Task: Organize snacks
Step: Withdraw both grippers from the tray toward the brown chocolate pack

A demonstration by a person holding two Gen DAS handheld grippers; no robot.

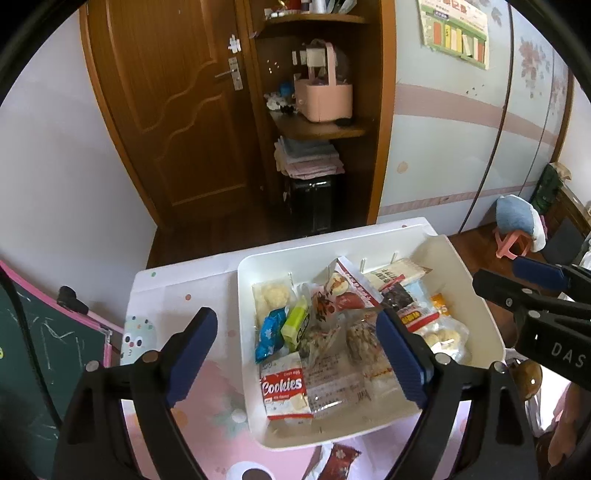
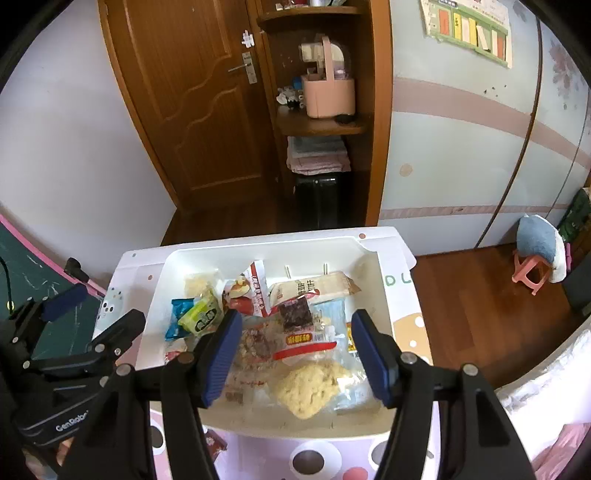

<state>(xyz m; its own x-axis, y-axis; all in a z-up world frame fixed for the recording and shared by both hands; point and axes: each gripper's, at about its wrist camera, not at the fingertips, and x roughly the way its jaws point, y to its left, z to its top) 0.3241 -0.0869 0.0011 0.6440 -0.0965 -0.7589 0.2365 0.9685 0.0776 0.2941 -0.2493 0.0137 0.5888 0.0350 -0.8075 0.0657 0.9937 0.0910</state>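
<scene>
We hold L gripper (image 1: 297, 350) jaws apart, empty, over near-left part of white bin (image 1: 476, 295). Cookies pack (image 1: 283, 387) just below, betw pads. R gripper (image 2: 295, 354) jaws apart, empty, above puffed-snack bag (image 2: 314, 384). Green packet (image 2: 202, 314) fwd-left. Red packet (image 1: 338, 461) on table outside bin, near side.

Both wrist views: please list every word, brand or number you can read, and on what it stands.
"Cookies": red cookie pack in the white bin.
"DAS": right gripper body, cut off at the edge.
"GenRobo": left gripper body, cut off.
"D L": table.
Chinese print on the other snack packs and on the wall poster: too small or blurred to read.
</scene>
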